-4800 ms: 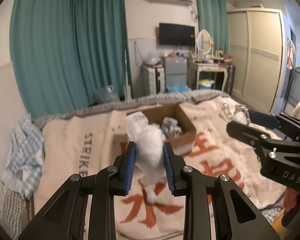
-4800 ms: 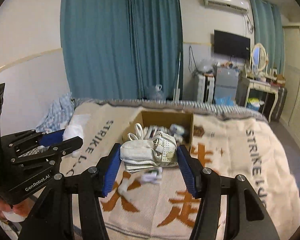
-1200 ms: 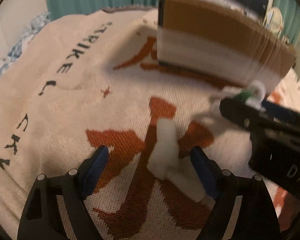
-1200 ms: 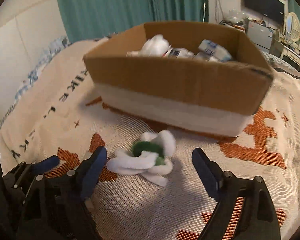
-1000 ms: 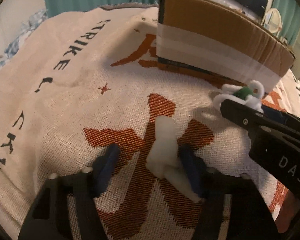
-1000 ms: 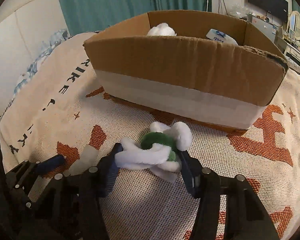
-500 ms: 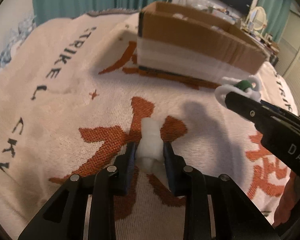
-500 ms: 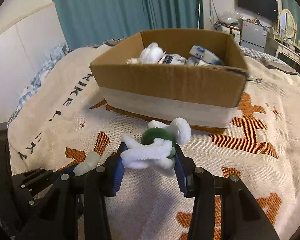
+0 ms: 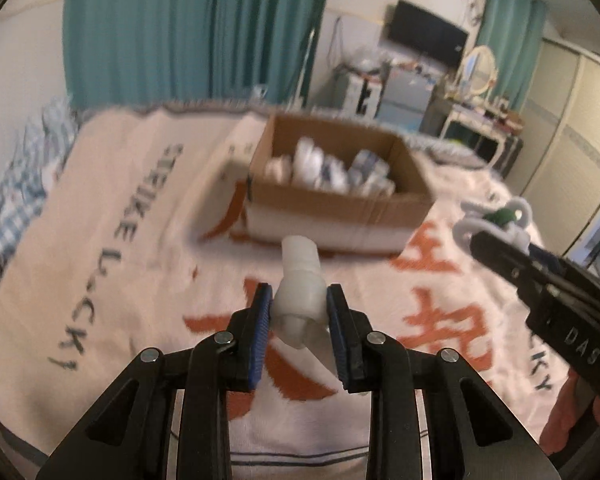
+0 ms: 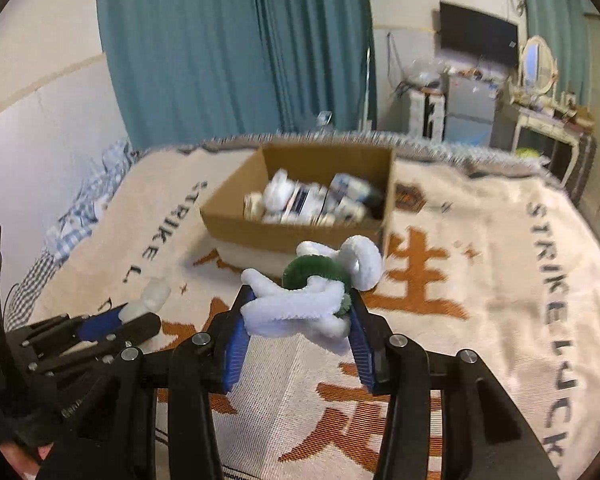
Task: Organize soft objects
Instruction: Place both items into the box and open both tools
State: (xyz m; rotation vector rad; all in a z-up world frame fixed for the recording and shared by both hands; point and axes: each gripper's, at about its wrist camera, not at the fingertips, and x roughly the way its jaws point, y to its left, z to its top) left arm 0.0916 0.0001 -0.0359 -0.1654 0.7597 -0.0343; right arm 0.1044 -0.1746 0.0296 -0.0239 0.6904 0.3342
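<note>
My left gripper [image 9: 299, 304] is shut on a small white soft roll [image 9: 298, 280] and holds it above the blanket. My right gripper [image 10: 298, 312] is shut on a fluffy white and green soft toy [image 10: 312, 292], also lifted off the blanket. An open cardboard box [image 9: 340, 196] with several white soft items inside stands ahead on the bed; it also shows in the right wrist view [image 10: 300, 236]. The right gripper with the toy shows at the right of the left wrist view [image 9: 496, 226]. The left gripper with its roll shows at the lower left of the right wrist view [image 10: 140, 312].
A cream blanket [image 9: 112, 232] with orange characters and "STRIKE LUCKY" lettering covers the bed. A blue checked cloth [image 10: 80, 208] lies at its left edge. Teal curtains [image 10: 228, 48], a fridge, a dressing table [image 10: 540, 120] and a wardrobe stand behind.
Both grippers closed on their items about a second ago and have since lifted them off the blanket, rising and pulling back, so the box interior now shows.
</note>
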